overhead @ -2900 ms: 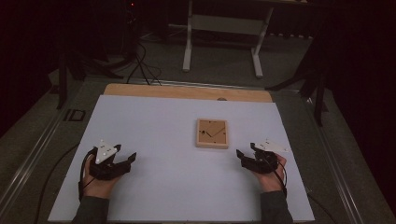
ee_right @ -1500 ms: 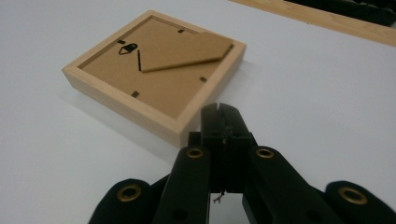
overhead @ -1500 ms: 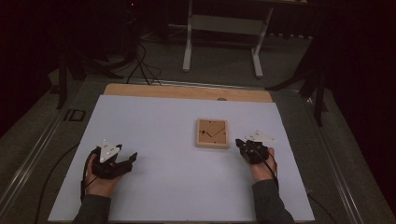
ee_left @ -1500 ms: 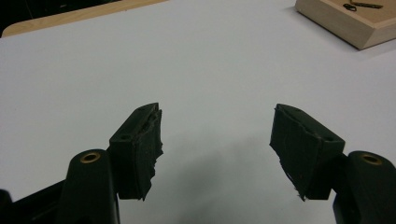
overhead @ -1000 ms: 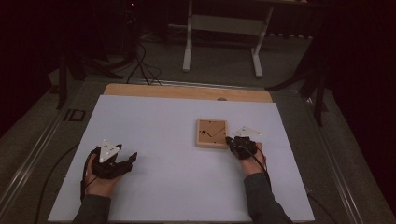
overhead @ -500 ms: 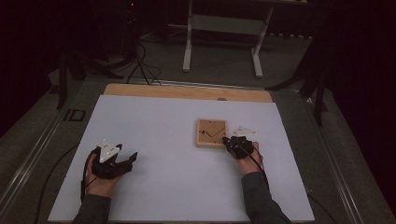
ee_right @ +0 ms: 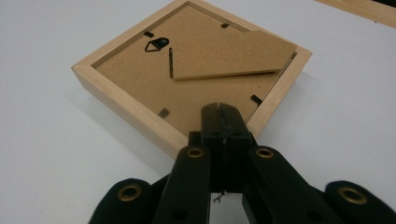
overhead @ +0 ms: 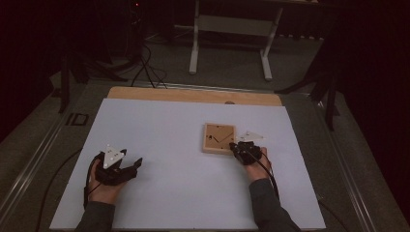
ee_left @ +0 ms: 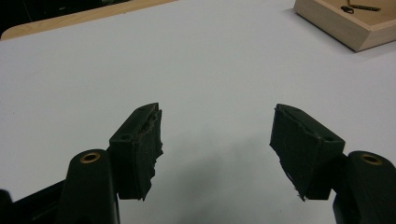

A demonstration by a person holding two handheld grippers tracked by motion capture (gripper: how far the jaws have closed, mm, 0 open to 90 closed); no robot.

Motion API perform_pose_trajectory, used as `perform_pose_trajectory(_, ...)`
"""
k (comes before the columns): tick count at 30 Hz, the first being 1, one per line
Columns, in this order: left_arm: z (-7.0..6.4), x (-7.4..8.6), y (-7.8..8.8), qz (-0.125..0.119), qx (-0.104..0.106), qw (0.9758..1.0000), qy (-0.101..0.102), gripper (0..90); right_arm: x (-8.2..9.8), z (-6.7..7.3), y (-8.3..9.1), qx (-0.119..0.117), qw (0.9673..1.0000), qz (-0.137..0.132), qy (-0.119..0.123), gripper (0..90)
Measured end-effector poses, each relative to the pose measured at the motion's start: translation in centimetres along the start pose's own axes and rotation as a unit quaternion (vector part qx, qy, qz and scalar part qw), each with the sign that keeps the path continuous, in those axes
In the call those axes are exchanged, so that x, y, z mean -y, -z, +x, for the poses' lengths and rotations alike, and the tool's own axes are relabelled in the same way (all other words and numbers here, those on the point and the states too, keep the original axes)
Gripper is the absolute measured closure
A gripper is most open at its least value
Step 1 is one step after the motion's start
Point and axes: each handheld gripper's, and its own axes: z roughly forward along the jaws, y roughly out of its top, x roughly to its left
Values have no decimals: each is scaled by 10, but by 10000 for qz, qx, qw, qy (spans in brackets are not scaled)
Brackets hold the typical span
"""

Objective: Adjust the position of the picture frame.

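A: Frankly, the picture frame [overhead: 218, 138] looks light but awkward. It lies face down just right of the middle of the high view, on the white table cover [overhead: 159, 135], with its fibreboard back up.

B: And the right gripper [ee_right: 218, 108]?

A: Its jaws are pressed together with nothing between them, the tip resting at the frame's near corner, low in the centre of the right gripper view. Whether it touches the wood or hovers just over the backing is hard to tell.

B: Where would it take hold?

A: Probably across the pale wooden rim [ee_right: 122, 108]: that is stiff and gives two flat faces. The easel stand [ee_right: 233, 56], in the upper middle of that view, is thin board and would likely flex or tear at its hinge. The small metal tabs [ee_right: 163, 112] look bendable. If there is glass underneath, it is fragile, but the front is hidden.

B: The left gripper [ee_left: 217, 135]?

A: Wide open and holding nothing, at the lower left of the high view, well apart from the frame. In its own view the frame is cut off at the upper right corner.
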Motion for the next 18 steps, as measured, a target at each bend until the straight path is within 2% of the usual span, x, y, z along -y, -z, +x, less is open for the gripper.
perform_pose_trajectory(9, 0, 0, 0, -2, -1, 10000, -9, 336, 1, 5, 2, -58, 10000, 15, 52, 899)
perform_pose_trajectory(18, -1, 0, -1, 15, 0, 10000, -32, 336, 2, 17, 4, -242, 9996, -4, 135, 899)
